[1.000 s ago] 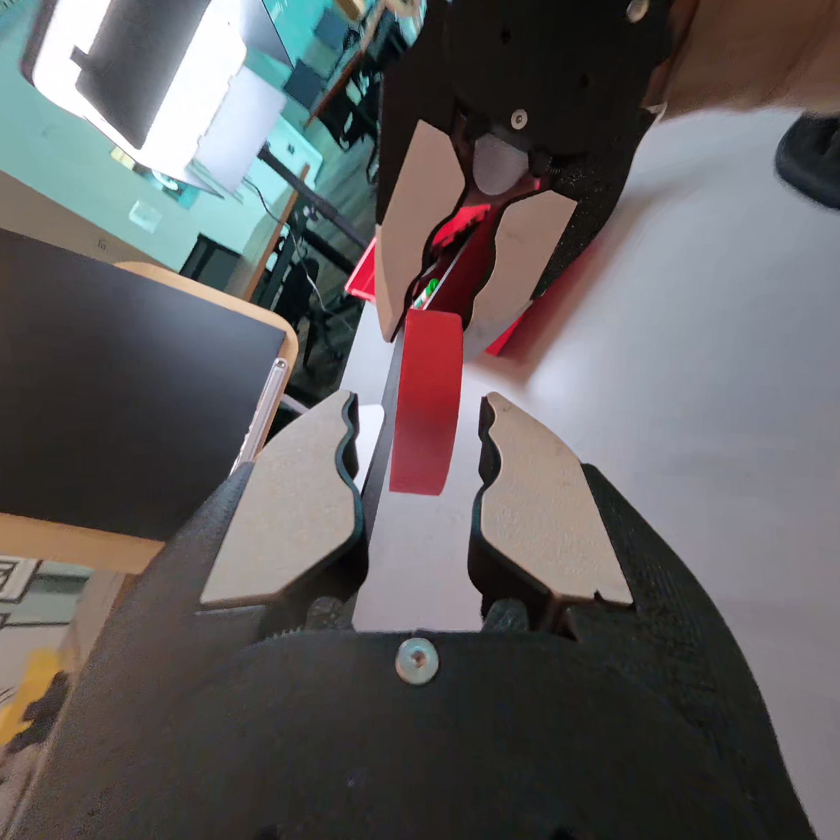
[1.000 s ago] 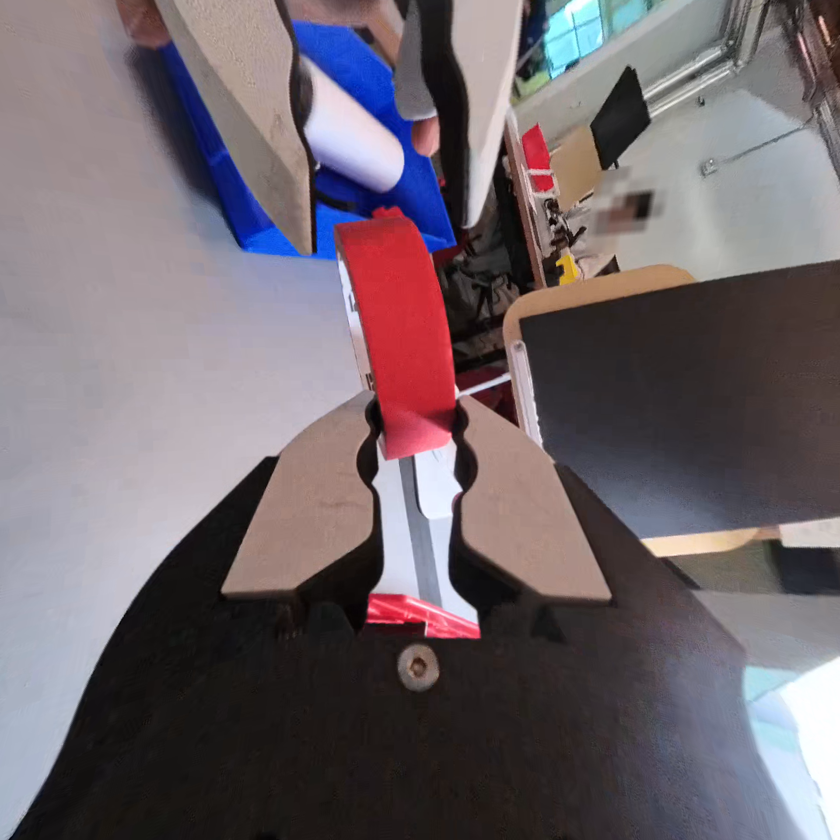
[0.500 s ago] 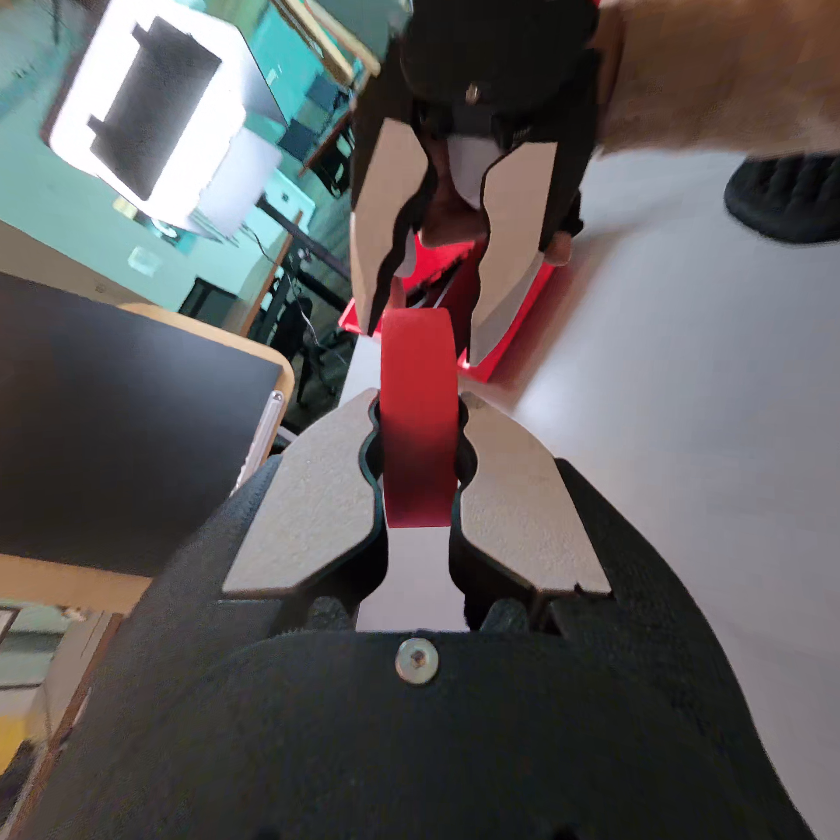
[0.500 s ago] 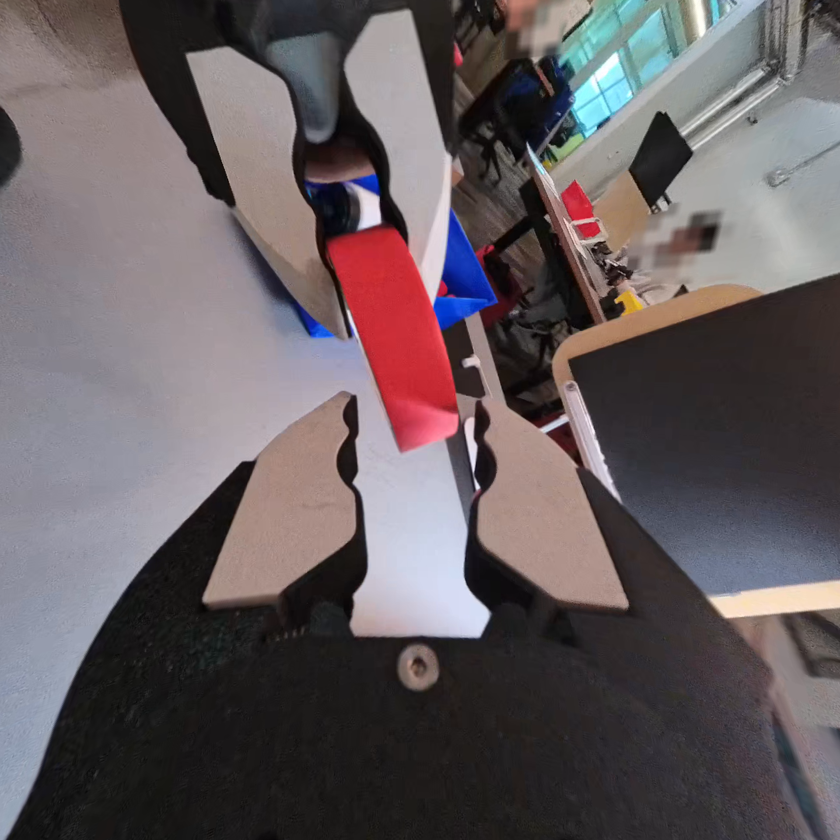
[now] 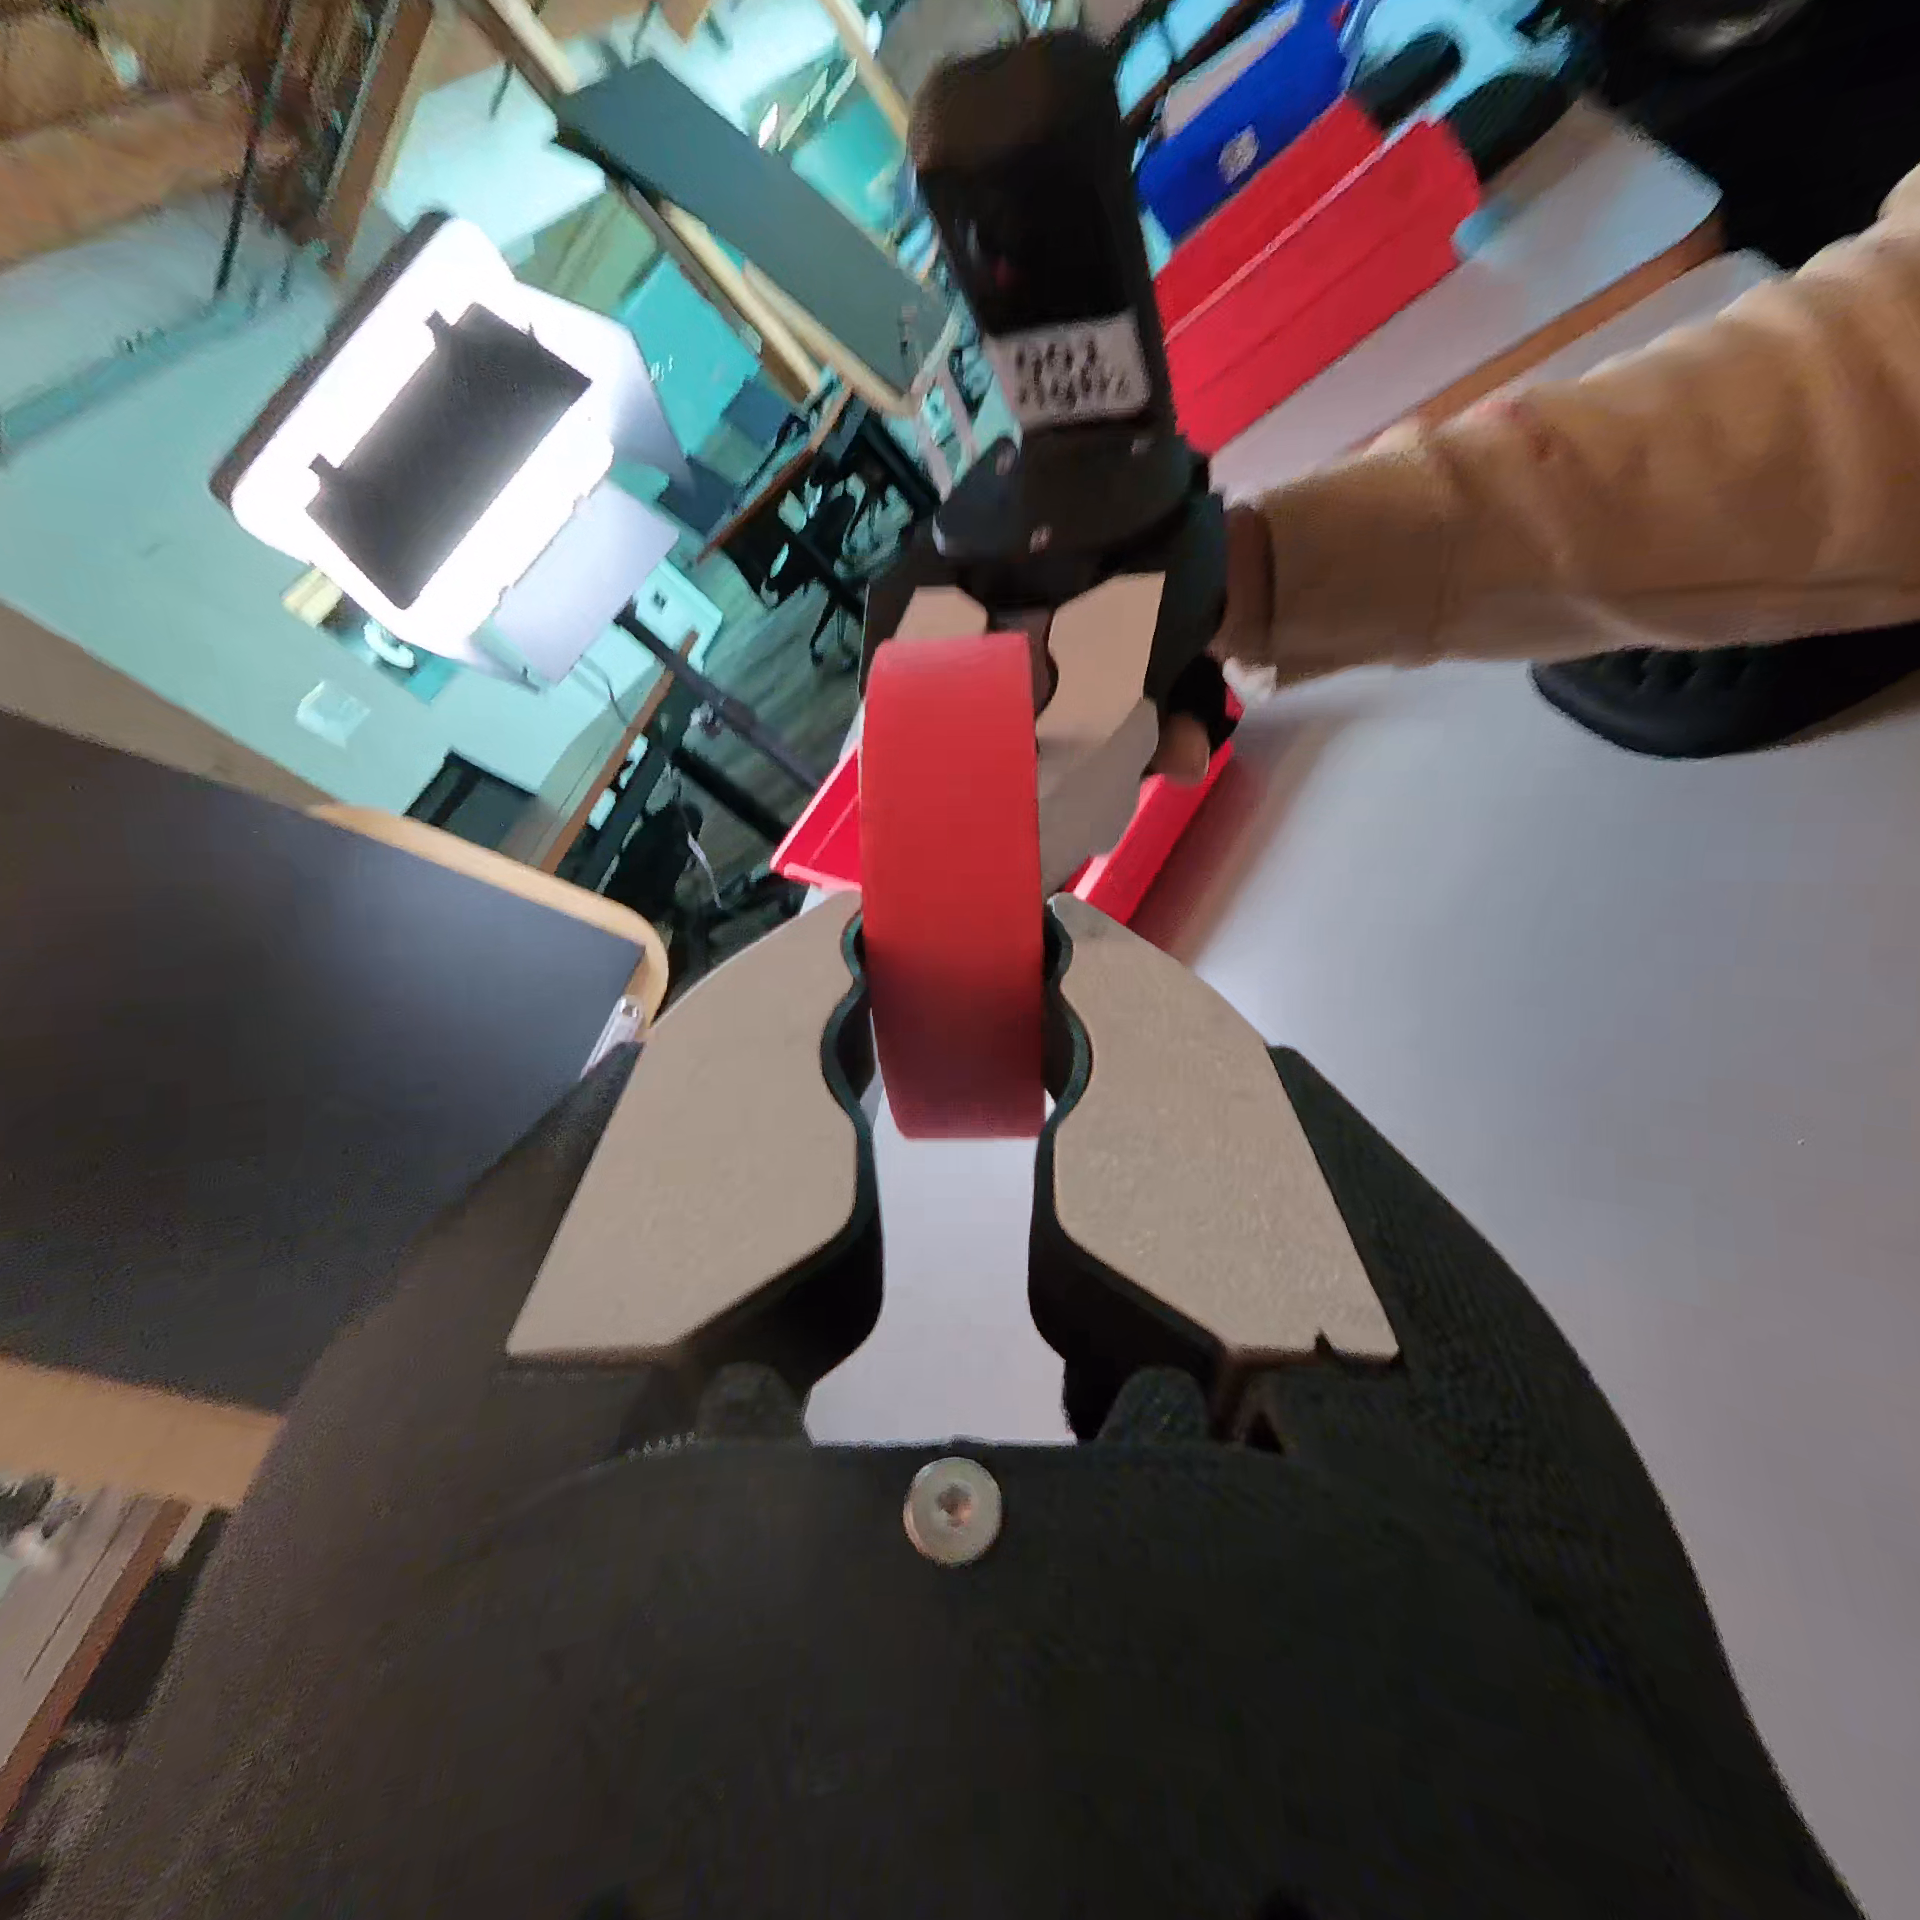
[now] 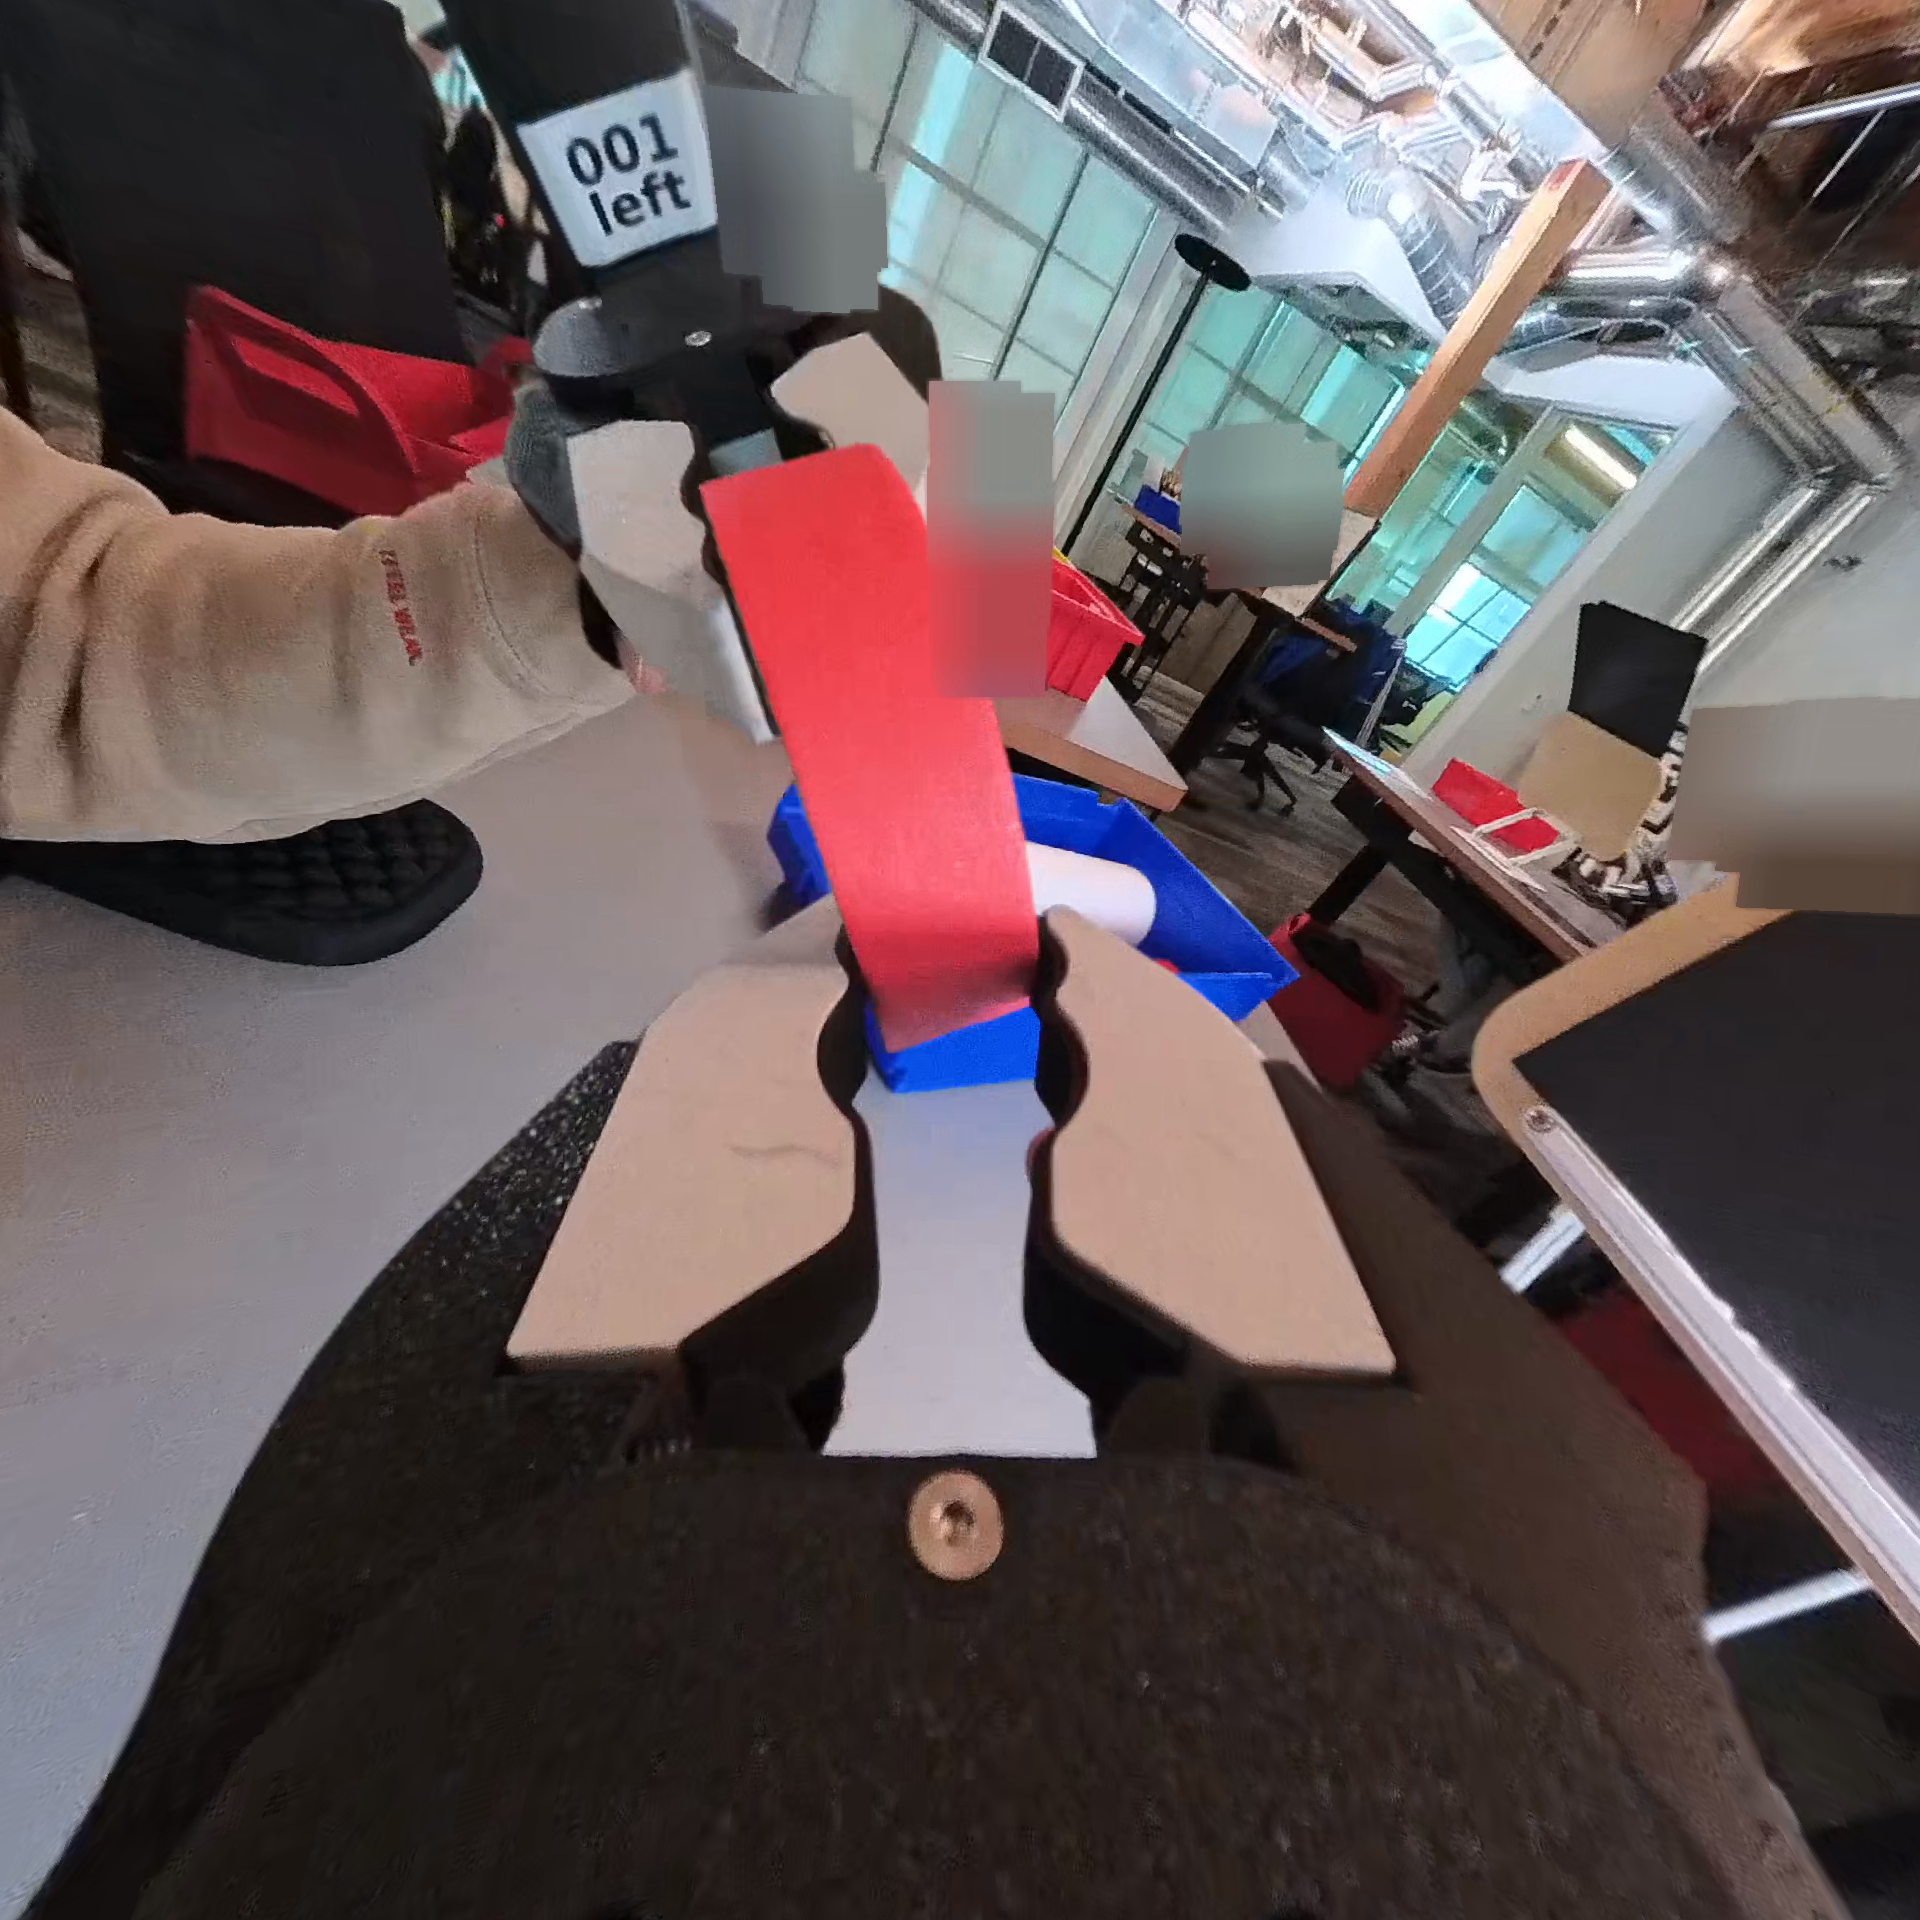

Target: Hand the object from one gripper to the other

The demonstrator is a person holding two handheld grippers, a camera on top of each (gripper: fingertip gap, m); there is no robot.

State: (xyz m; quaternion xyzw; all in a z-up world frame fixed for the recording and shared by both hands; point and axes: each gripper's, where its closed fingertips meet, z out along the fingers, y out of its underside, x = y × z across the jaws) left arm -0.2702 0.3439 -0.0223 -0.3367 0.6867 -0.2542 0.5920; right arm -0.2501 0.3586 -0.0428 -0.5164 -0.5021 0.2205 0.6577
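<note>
Grey tabletop (image 5: 1558, 1143) | red tape roll (image 5: 951, 883) clamped between fingers (image 5: 727, 1143): left gripper (image 5: 951, 935), right gripper (image 6: 940, 956)

Your grippers face tip to tip across the tape (image 6: 883, 727). Below, a blue bin (image 6: 1174, 883) blocks; a black panel (image 6: 1745, 1122) crowds your right gripper's right. Bare table (image 6: 208, 1091) lies left.

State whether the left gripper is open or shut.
Shut: the left gripper clamps the red tape roll, both fingers pressed against its sides.
</note>
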